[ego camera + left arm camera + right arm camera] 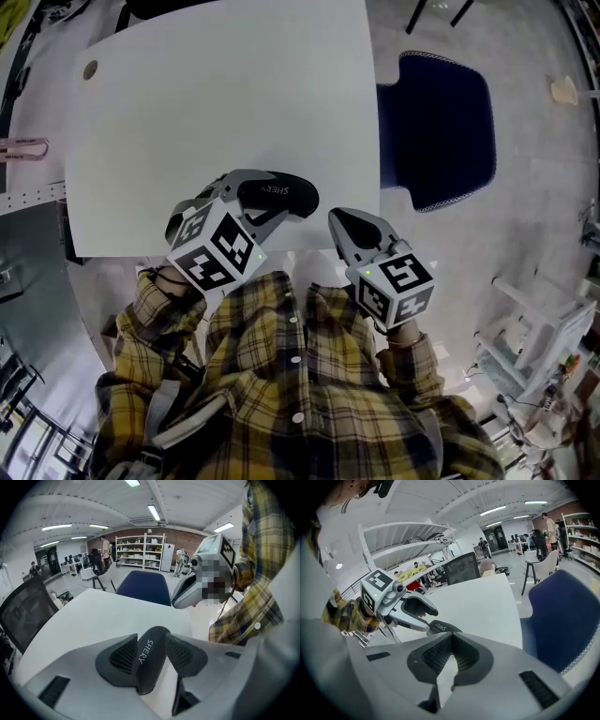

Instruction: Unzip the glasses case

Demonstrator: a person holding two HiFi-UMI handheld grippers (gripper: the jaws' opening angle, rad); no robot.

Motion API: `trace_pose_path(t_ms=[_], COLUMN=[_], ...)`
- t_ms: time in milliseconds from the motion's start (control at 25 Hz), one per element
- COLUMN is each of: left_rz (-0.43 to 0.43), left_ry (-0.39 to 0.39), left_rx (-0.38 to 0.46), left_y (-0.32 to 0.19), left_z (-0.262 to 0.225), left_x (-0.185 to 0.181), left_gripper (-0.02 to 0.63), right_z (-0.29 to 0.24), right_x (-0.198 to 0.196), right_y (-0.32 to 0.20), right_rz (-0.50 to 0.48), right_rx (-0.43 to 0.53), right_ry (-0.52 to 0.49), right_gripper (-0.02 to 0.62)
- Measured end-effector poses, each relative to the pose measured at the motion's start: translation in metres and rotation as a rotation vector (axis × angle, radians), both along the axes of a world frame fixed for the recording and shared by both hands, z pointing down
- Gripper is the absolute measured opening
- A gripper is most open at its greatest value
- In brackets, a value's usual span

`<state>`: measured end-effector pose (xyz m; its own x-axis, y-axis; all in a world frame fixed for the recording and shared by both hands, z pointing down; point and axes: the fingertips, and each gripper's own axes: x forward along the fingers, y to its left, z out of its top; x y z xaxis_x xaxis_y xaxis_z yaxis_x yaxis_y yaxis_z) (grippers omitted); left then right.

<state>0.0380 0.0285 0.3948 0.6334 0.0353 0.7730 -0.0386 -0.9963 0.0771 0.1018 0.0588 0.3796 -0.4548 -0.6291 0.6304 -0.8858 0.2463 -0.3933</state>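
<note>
- The glasses case (286, 194) is dark and long, with white letters "SHERY" on its side. In the head view it lies a little below the middle of the frame, at the near edge of the white desk (225, 94).
- The left tongs (262, 199) come from the lower left and reach around the left end of the case. In the left gripper view the case stands between the two dark pads (123, 654), and both pads lie against its sides, so these tongs are pinching the case.
- The right tongs (337, 220) are just to the right of the case, near its rounded end but not touching it. They point toward the near right corner of the desk.
- In the right gripper view the two pads (465, 654) are pressed together at their tips and nothing is between them. The case and the left tongs show behind them, at centre left of that frame.
- Each pair of tongs carries a cube with black and white square markers (216, 246).
- The person wears a yellow checked shirt (281, 375), which fills the bottom of the head view.
- A dark blue chair (436, 127) stands beside the desk, at the upper right of the head view.
- A small round hole (90, 69) is in the far left corner of the desk.
</note>
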Motion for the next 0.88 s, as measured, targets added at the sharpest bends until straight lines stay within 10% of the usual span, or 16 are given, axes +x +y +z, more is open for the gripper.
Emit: trace_pose_path(t_ms=[320,880], left_rz=[0.202,0.218], left_ry=[-0.132,-0.128], left_rx=[0.030,0.135], left_y=[0.009,0.007], left_z=[0.027,0.044], left_x=[0.000,0.004], left_gripper=[0.236,0.235], right_z=[0.024,0.045], right_x=[-0.002,-0.008], right_y=[0.014,0.022], right_rz=[-0.009,-0.058], right_rx=[-0.072,-0.125], right_ry=[-0.022,-0.030], right_gripper=[-0.002,-0.002])
